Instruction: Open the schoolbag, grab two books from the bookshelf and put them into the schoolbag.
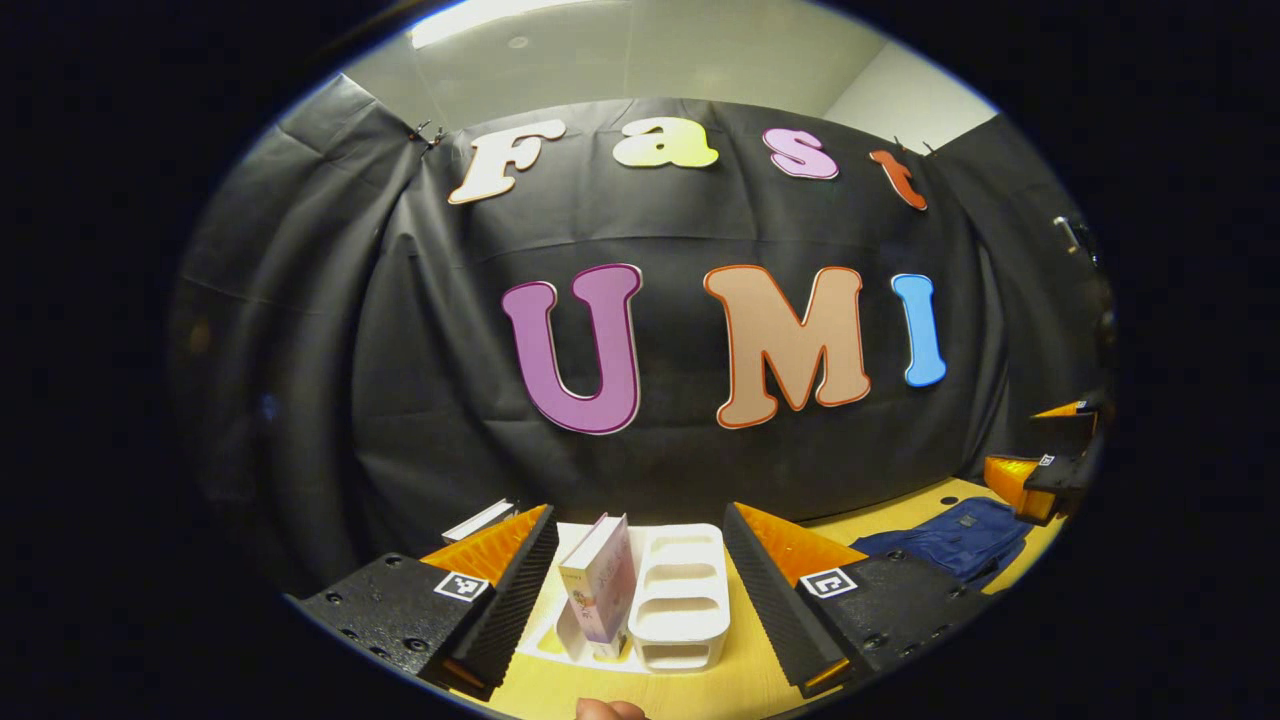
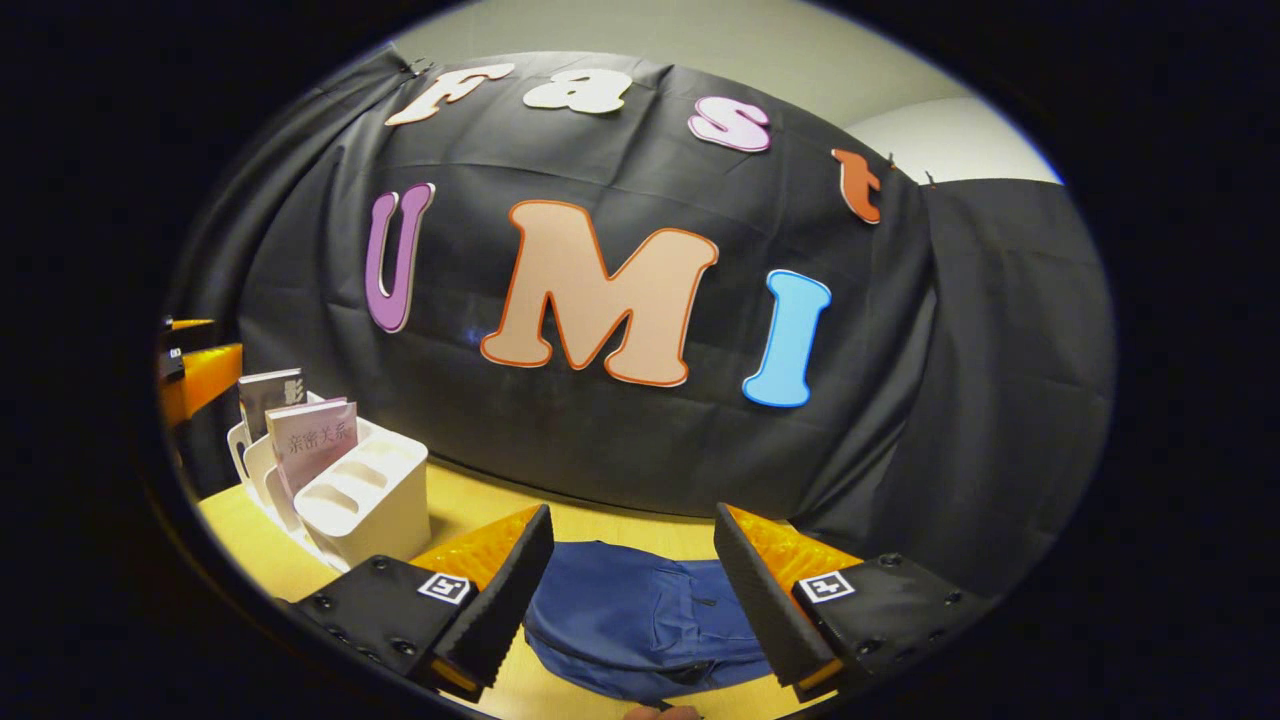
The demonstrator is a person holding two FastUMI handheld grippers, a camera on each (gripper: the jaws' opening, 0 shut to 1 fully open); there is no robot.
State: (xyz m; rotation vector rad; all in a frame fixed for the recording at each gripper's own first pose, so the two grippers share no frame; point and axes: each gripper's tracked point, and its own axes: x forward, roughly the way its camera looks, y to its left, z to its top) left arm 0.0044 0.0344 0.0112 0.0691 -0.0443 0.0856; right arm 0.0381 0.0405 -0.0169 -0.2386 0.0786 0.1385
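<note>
A white bookshelf (image 1: 680, 600) stands on the yellow table, straight ahead of my left gripper (image 1: 640, 590), which is open and held back from it. A pale book (image 1: 603, 585) stands upright in the shelf, and a second book (image 1: 480, 520) peeks out behind the left finger. The blue schoolbag (image 1: 950, 540) lies flat at the right. In the right gripper view the schoolbag (image 2: 640, 620) lies closed just beyond my open right gripper (image 2: 630, 600). The bookshelf (image 2: 360, 500) stands at the left there with two books (image 2: 310, 440). The right gripper (image 1: 1050, 470) also shows at the far right of the left gripper view.
The yellow table (image 2: 480, 510) runs back to the black cloth wall. A fingertip (image 1: 610, 710) shows at the bottom edge of the left gripper view. The left gripper (image 2: 190, 370) sits at the far left edge of the right gripper view.
</note>
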